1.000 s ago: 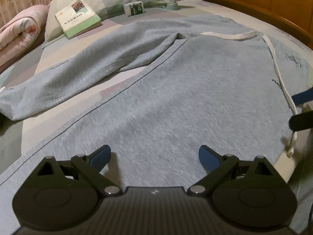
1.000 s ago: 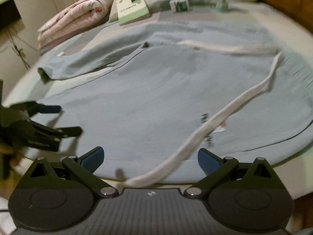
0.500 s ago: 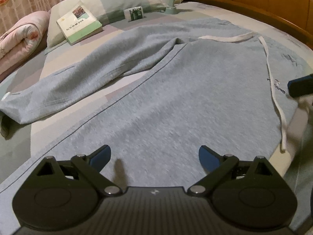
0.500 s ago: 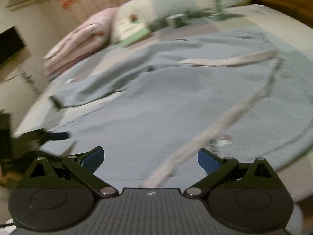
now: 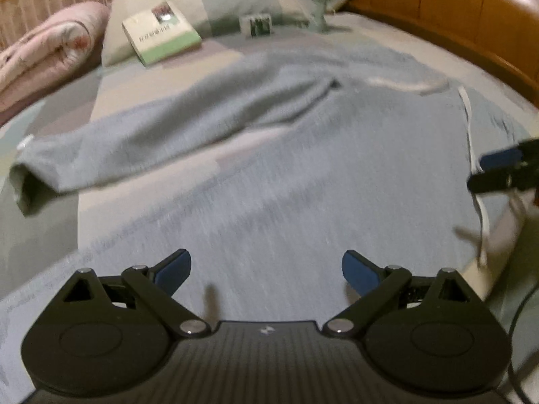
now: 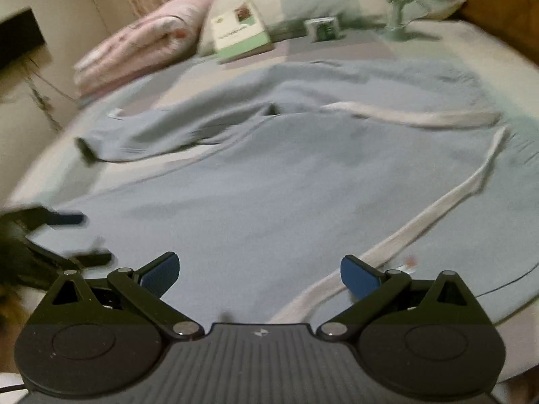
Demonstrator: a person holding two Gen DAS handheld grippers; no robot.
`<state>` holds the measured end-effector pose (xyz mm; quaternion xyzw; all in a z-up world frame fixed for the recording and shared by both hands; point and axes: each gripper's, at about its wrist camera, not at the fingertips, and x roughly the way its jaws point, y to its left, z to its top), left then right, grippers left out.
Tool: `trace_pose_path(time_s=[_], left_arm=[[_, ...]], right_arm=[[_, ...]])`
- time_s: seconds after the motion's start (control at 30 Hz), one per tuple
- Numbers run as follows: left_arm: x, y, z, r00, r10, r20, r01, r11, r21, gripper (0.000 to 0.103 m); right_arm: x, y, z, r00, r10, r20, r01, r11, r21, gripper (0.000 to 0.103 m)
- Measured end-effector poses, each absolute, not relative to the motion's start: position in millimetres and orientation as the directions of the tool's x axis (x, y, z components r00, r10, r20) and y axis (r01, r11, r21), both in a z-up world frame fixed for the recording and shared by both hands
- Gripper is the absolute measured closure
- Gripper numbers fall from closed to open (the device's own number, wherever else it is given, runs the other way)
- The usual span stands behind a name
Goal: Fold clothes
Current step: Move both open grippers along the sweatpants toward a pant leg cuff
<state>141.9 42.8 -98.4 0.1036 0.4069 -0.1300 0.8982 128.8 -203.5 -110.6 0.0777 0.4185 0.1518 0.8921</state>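
Grey sweatpants (image 5: 269,175) spread flat on bed (image 5: 60,215), white drawstring (image 6: 438,208) across them, left gripper (image 5: 266,269) and right gripper (image 6: 259,271) both released above their near edge.

Up at the head of the patchwork-patterned bed sheet (image 5: 141,87), a large pale green and cream pillow (image 5: 215,0) props up a white and green paperback book (image 5: 161,30). Just right of the book stands a small white and dark green box (image 5: 256,24), and beyond it a mint-green desk fan (image 6: 398,3) stands upright. Far left, a rolled pink quilt (image 6: 141,43). A curved wooden headboard (image 5: 438,6) rims the right side.
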Motion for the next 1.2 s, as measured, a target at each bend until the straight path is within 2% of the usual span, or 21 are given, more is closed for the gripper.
trace_pose_path(time_s=[0.3, 0.4, 0.5, 0.63, 0.8, 1.0, 1.2], left_arm=[[151, 30, -132, 0.572, -0.168, -0.803, 0.33, 0.943, 0.038, 0.006], [141, 39, -131, 0.557, -0.185, -0.809, 0.333, 0.943, 0.014, 0.005], [140, 43, -124, 0.559, -0.162, -0.813, 0.341, 0.939, 0.047, 0.005], [159, 56, -107, 0.613, -0.143, -0.777, 0.302, 0.951, 0.064, 0.005], [202, 70, -106, 0.639, -0.121, -0.76, 0.272, 0.959, 0.076, 0.005], [222, 80, -131, 0.589, -0.156, -0.793, 0.254, 0.967, -0.002, 0.004], [233, 92, -112, 0.625, -0.188, -0.758, 0.243, 0.969, -0.04, 0.004]], right_arm=[[135, -213, -133, 0.588, 0.218, -0.779, -0.13, 0.976, 0.175, 0.0], [131, -210, -136, 0.597, 0.197, -0.778, -0.14, 0.98, 0.141, 0.0], [128, -201, -139, 0.604, 0.163, -0.78, -0.163, 0.983, 0.08, 0.0], [127, -186, -142, 0.6, 0.109, -0.792, -0.208, 0.978, -0.023, 0.0], [134, -195, -135, 0.568, 0.144, -0.81, -0.209, 0.978, 0.027, 0.0], [152, -205, -111, 0.57, 0.178, -0.802, -0.19, 0.978, 0.082, 0.0], [178, -199, -94, 0.581, 0.192, -0.791, -0.216, 0.973, 0.077, 0.0]])
